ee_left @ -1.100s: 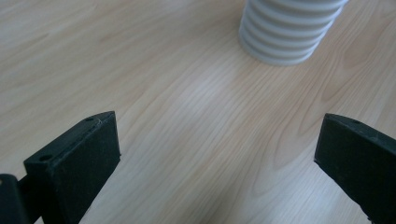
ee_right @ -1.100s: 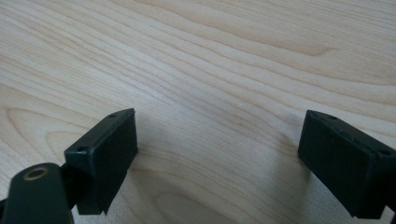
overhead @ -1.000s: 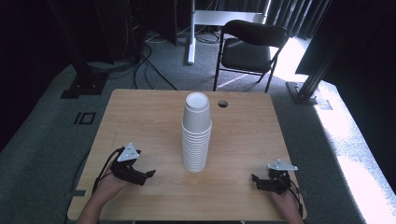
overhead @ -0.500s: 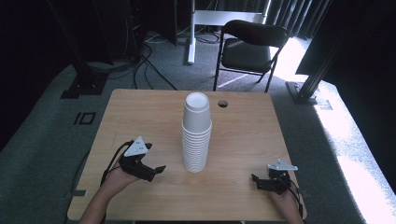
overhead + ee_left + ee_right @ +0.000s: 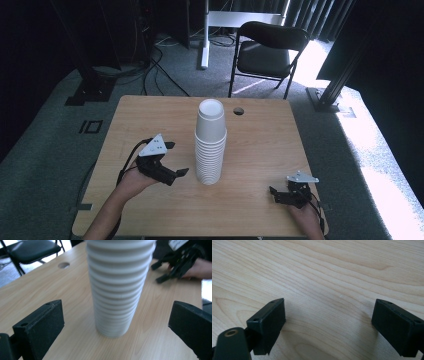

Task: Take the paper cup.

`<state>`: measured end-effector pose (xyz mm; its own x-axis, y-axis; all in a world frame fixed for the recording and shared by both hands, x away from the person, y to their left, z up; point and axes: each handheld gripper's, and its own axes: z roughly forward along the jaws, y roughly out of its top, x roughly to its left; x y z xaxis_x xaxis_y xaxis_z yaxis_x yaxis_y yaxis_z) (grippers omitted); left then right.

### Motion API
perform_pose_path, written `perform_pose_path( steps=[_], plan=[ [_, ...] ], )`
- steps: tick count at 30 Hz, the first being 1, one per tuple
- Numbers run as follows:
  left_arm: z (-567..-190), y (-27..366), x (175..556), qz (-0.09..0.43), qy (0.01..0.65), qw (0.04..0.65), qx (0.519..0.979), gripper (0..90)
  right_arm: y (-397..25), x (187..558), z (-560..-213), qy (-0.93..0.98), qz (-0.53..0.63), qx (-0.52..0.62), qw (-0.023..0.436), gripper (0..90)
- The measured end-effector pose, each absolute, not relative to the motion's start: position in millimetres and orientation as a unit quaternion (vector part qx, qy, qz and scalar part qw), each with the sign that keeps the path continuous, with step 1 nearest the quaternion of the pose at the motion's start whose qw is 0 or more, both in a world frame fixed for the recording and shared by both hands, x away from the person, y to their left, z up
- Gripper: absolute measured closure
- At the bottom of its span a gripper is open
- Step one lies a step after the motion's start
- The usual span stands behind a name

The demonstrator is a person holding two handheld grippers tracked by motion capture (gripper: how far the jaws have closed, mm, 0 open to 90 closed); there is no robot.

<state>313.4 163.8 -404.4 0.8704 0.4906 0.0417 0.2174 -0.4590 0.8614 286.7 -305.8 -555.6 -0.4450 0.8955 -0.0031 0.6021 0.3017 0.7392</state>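
Tabletop: light wood, a round hole near its far edge.
Stack of white cups: upright at the middle, nothing touching it.
Left tool: raised just left of the stack, jaws spread wide toward it, holding nothing.
Right tool: low at the near right corner, well apart from the stack, jaws wide apart over bare wood, empty.
Black folding chair: on the floor beyond the far edge.
Cables: on the floor, far left.
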Motion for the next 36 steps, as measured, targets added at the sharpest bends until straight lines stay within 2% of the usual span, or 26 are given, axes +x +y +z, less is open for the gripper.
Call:
perform_pose_path(
  steps=[16, 36],
  plan=[
    [-366.9, 133.2, 325.4, 0.155, 0.179, 0.501, 0.832, 0.2, -305.8, 286.7, -555.6, 0.778, 0.342, 0.481, 0.214, 11.5],
    [-359.1, 110.7, 344.1, 0.143, 0.172, 0.537, 0.813, 0.2, -305.8, 286.7, -555.7, 0.778, 0.343, 0.481, 0.214, 11.5]
  ],
)
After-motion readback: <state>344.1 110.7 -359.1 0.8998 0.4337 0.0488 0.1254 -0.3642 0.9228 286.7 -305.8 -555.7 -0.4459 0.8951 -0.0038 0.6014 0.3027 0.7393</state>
